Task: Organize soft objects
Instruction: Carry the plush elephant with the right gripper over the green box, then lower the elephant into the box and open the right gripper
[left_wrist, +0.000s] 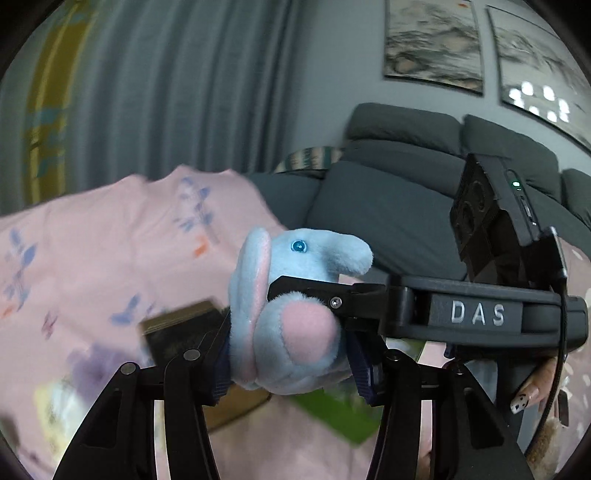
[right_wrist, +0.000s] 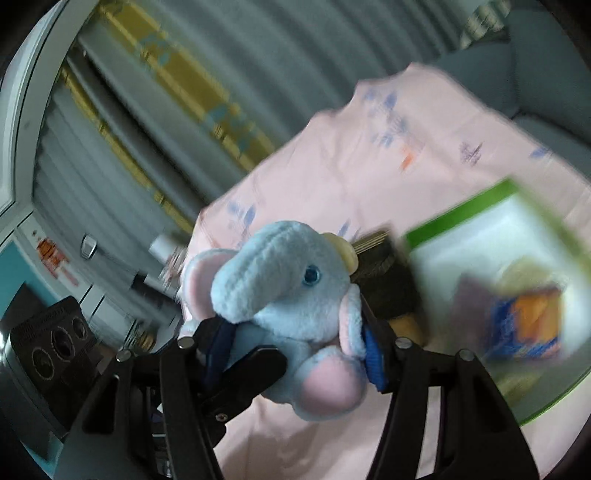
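A home, most likely a living room, is shown. A dark grey sofa with thick back cushions is seen against a grey wall, on which two ink-landscape pictures are hung. Long grey curtains with a yellow patterned band are drawn over the window side. A pink cloth printed with small blue and purple sprigs is spread over the bench, with a green-edged tray laid on it. White cabinets with a turquoise panel are seen at the room's edge, blurred.
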